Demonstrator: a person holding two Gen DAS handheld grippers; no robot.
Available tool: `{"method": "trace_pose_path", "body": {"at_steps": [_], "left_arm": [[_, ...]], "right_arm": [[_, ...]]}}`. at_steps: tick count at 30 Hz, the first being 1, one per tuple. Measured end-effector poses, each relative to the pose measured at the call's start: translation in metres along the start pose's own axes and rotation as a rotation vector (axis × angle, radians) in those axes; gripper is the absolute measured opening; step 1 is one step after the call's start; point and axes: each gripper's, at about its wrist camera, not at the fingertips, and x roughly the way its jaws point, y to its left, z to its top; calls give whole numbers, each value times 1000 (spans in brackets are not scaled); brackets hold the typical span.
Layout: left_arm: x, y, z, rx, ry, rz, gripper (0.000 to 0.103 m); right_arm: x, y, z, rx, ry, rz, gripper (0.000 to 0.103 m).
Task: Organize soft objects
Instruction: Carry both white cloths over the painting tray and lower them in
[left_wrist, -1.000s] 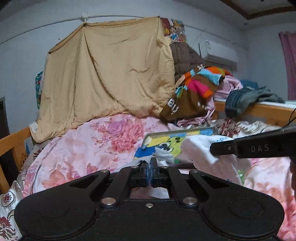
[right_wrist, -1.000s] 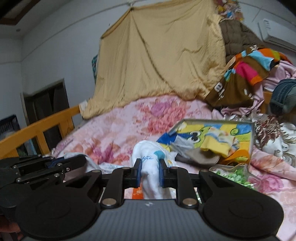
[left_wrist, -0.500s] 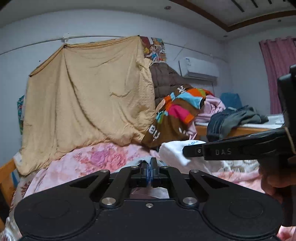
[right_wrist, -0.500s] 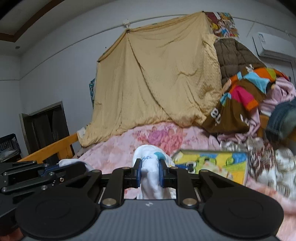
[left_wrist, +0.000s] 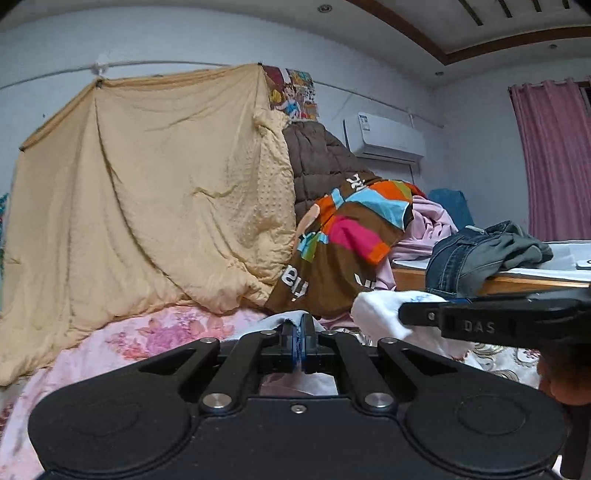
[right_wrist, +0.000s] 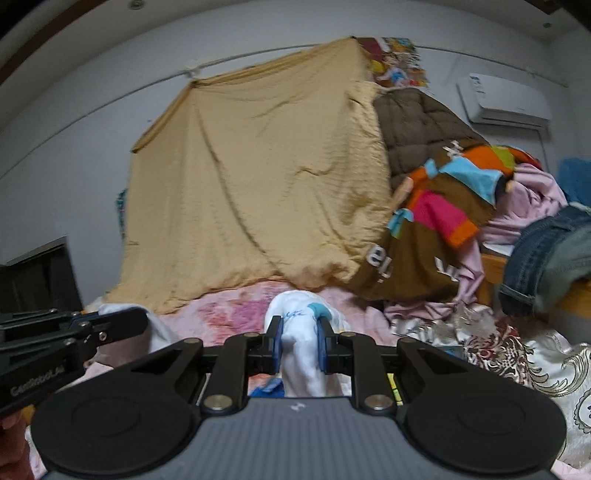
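A white garment with blue print (right_wrist: 298, 314) hangs bunched between the pads of my right gripper (right_wrist: 299, 341), which is shut on it. In the left wrist view the same white garment (left_wrist: 376, 308) shows at the right gripper's (left_wrist: 404, 314) tip. My left gripper (left_wrist: 301, 330) is shut on a thin edge of the white cloth, which shows just above and below its fingers. From the right wrist view the left gripper (right_wrist: 110, 325) sits at the left with white cloth (right_wrist: 155, 328) at its tip. Both grippers hold the garment above the pink floral bedspread (left_wrist: 155, 332).
A tan blanket (left_wrist: 155, 192) hangs on the back wall. Beside it are piled a brown quilt (left_wrist: 317, 158), a striped colourful garment (left_wrist: 354, 229) and pink cloth (left_wrist: 428, 229). Jeans (left_wrist: 465, 254) lie on a wooden rail at the right. A dark doorway (right_wrist: 37, 273) is at the left.
Both grippers have risen and moved across with the white garment still held. The cartoon-printed box on the bed has dropped out of sight below them.
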Motion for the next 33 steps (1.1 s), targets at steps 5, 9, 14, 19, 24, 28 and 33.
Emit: {"method": "trace_pose_path", "body": {"at_steps": [5,9,14,19,24,28,33], "left_arm": [[61,-5,-5,-35,33,-5,1],[106,-9,-9,-80,57,-3,1],[151,-15,-16,-180,107,-8,1],[186,-22,-31,-254,178,-6,1],[211,-30,-49,-273,248,6,1],[223,-45,-62,-227,300,-3,2],[230,-56,-78,-189,353,-14,4]], "right_arm": [[36,-33,-9,60,13,-49,21],[60,-59,-20,130,25,-82,21],[77,-90,-39,191,44,-111,21],[89,-123,-54,278,58,-113,21],[102,-149,-70,354,94,-111,21],[111,-161,-80,406,125,-113,23],[116,-165,-85,420,148,-122,32]]}}
